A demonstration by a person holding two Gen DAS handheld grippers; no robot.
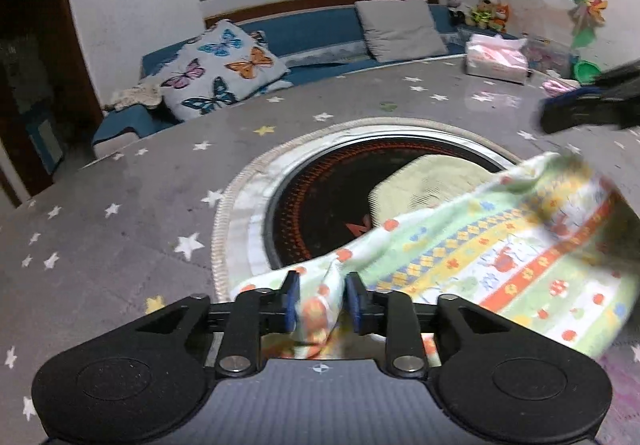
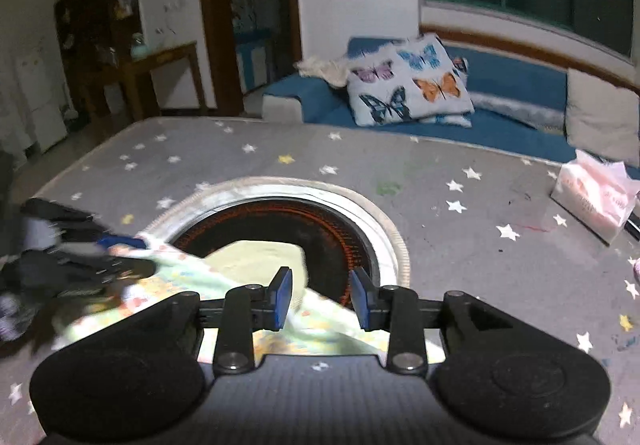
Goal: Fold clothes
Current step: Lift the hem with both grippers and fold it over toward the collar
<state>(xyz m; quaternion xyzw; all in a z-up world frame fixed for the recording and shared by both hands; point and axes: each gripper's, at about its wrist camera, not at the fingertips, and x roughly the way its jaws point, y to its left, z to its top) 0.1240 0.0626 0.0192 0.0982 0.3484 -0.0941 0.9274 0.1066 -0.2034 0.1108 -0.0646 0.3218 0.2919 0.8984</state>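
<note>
A small patterned garment (image 1: 500, 245), green, yellow and orange with flowers, lies stretched over the round black cooktop (image 1: 320, 197) set in the table. My left gripper (image 1: 320, 301) is shut on a bunched edge of the garment. The right gripper (image 1: 588, 105) shows blurred at the far right of the left wrist view, above the cloth. In the right wrist view my right gripper (image 2: 322, 295) is open, with the garment (image 2: 180, 265) below it; nothing is between its blue pads (image 2: 282, 295). The left gripper (image 2: 72, 245) appears blurred at the left, holding the cloth.
The table has a grey cover with stars (image 1: 120, 185). A pink tissue box (image 1: 496, 59) stands at the far right, also in the right wrist view (image 2: 592, 201). A blue sofa with a butterfly pillow (image 1: 224, 69) lies beyond the table.
</note>
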